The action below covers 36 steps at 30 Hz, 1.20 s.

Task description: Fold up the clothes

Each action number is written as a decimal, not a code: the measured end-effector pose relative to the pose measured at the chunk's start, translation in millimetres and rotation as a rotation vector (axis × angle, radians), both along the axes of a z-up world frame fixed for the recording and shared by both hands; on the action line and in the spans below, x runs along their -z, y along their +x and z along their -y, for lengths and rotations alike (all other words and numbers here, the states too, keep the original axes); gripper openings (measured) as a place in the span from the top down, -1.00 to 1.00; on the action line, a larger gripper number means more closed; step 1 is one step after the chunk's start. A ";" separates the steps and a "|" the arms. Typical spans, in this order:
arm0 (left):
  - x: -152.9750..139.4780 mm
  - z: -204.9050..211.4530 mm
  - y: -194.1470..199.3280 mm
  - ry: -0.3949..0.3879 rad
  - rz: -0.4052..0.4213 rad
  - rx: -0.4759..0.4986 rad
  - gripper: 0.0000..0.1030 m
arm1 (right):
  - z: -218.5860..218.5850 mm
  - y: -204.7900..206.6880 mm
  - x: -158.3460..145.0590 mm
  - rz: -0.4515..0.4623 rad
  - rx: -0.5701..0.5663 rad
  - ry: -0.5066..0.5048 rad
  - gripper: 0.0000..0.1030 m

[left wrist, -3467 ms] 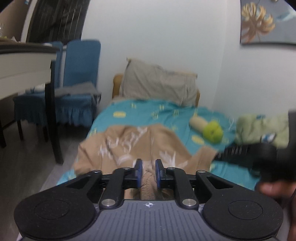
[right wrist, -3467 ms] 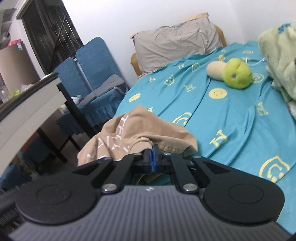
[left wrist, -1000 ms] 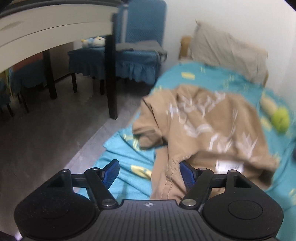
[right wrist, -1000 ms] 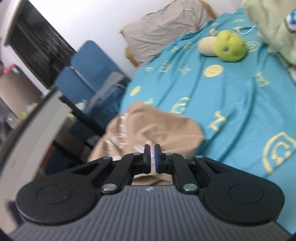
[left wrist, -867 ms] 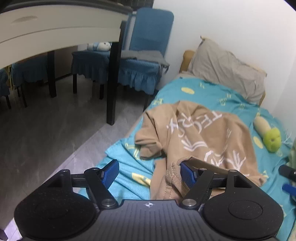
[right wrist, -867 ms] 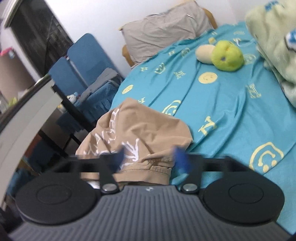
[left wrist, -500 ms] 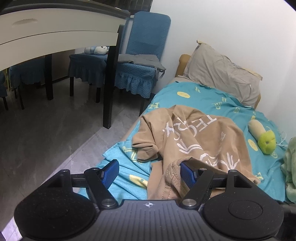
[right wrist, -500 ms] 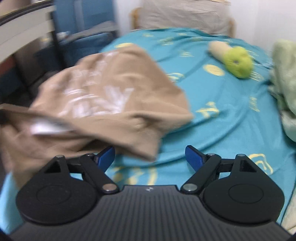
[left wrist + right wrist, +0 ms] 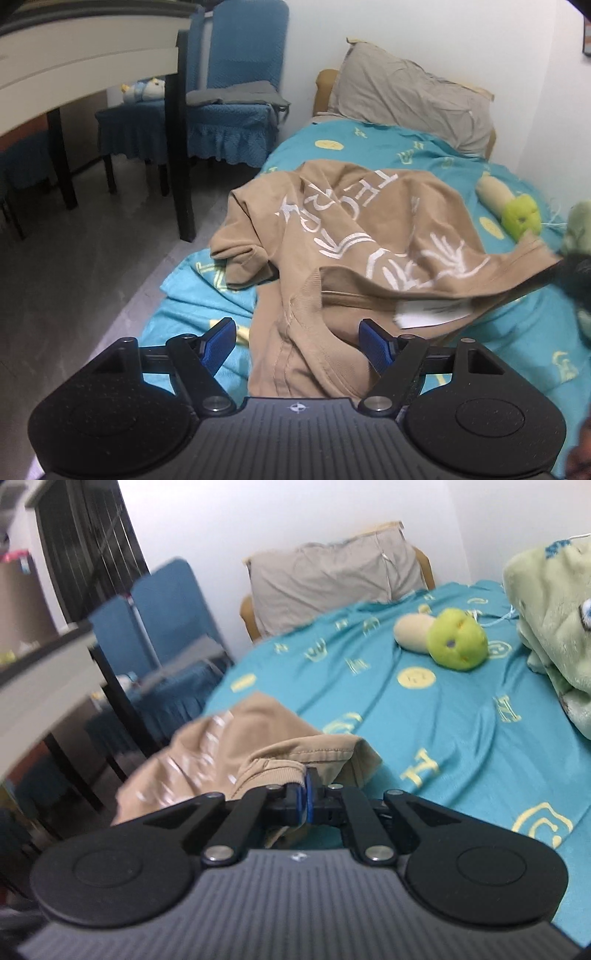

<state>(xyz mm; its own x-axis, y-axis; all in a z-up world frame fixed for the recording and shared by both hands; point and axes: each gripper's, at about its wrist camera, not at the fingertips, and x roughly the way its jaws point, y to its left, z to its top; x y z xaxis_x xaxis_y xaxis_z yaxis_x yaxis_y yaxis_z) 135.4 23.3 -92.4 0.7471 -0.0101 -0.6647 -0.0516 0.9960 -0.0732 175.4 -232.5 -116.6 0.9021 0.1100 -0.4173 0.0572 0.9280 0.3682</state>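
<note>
Seen from the left wrist, the left gripper [image 9: 297, 345] has its blue-padded fingers [image 9: 218, 341] spread wide apart and holding nothing. A ribbed hem of the tan sweatshirt [image 9: 351, 229] lies in the gap between them, loose rather than pinched. The sweatshirt is spread over the near part of the bed's teal sheet [image 9: 373, 147], white lettering facing up, one sleeve crumpled toward the floor side. Its right-hand edge is lifted off the sheet and stretched toward a dark, blurred shape at the frame edge, which is the right gripper [image 9: 576, 273]; a white label shows on the underside of the lifted flap. Farther up the bed sit a green and beige plush toy [image 9: 517, 210] and a grey pillow [image 9: 410, 99] against the wall. Beside the bed stand blue chairs [image 9: 236, 92] and a white table with black legs [image 9: 85, 62].

Next, the right wrist view: the right gripper [image 9: 306, 800] has its fingers pressed together on a ribbed edge of the tan sweatshirt [image 9: 236, 753], which bunches up just in front of the pads and trails down to the left, blurred. The teal sheet [image 9: 461, 731] stretches ahead, with the plush toy [image 9: 447, 637] lying on it, a pale green blanket [image 9: 554, 627] heaped at the right, and the pillow [image 9: 332, 579] at the head.
</note>
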 end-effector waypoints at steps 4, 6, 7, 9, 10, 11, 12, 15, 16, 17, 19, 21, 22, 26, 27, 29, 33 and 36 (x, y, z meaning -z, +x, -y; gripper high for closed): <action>8.2 5.1 9.8 0.045 -0.020 -0.033 -0.48 | -0.7 -17.1 -17.9 0.111 0.019 0.025 0.90; 11.5 1.2 9.9 0.052 -0.048 -0.066 -0.49 | -0.5 -24.0 -25.0 0.173 0.040 0.024 0.90; 12.8 -1.8 9.0 0.053 -0.064 -0.086 -0.53 | -0.2 -27.2 -28.0 0.200 0.057 0.020 0.90; 10.9 -11.4 2.5 0.028 -0.068 -0.127 -0.57 | 1.5 -31.7 -32.2 0.230 0.108 0.006 0.89; 8.1 -16.4 -2.3 0.019 -0.058 -0.147 -0.63 | 2.1 -33.2 -33.6 0.239 0.136 -0.008 0.89; 3.6 -19.0 -7.2 0.030 -0.033 -0.166 -0.65 | 1.8 -32.9 -32.9 0.233 0.165 -0.035 0.89; -1.6 -19.6 -11.3 0.052 -0.001 -0.187 -0.67 | 1.6 -30.6 -30.4 0.215 0.187 -0.060 0.86; -16.9 -22.4 -21.3 0.103 0.099 -0.261 -0.68 | 1.3 -16.3 -19.3 0.112 0.249 -0.138 0.24; -22.0 -23.7 -23.7 0.115 0.133 -0.290 -0.69 | 1.7 -16.8 -24.4 0.115 0.253 -0.135 -0.22; -26.7 -25.9 -26.0 0.117 0.165 -0.316 -0.71 | 2.1 -17.2 -29.6 0.118 0.257 -0.131 -0.55; -35.6 -31.6 -30.3 0.100 0.221 -0.350 -0.78 | 3.0 -18.2 -40.0 0.125 0.264 -0.124 -0.70; -46.7 -33.6 -35.0 0.090 0.275 -0.365 -0.78 | 3.8 -19.1 -50.3 0.131 0.272 -0.117 -0.68; -55.1 -35.3 -38.0 0.081 0.305 -0.371 -0.78 | 4.2 -19.6 -55.5 0.134 0.276 -0.113 -0.68; -112.2 -46.6 -55.1 0.011 0.451 -0.374 -0.78 | 5.9 -21.5 -76.2 0.146 0.291 -0.099 -0.68; -130.5 -49.4 -59.9 -0.009 0.493 -0.368 -0.79 | 6.1 -24.3 -87.4 0.161 0.294 -0.095 -0.68; -172.6 -54.2 -70.4 -0.042 0.571 -0.354 -0.79 | 5.2 -41.0 -137.1 0.244 0.296 -0.088 -0.68; -268.9 -64.3 -95.0 -0.096 0.711 -0.315 -0.79 | 4.0 -77.5 -236.6 0.400 0.291 -0.076 -0.68; -343.4 -71.5 -117.1 -0.097 0.799 -0.275 -0.84 | 3.2 -111.9 -309.6 0.498 0.277 -0.086 -0.68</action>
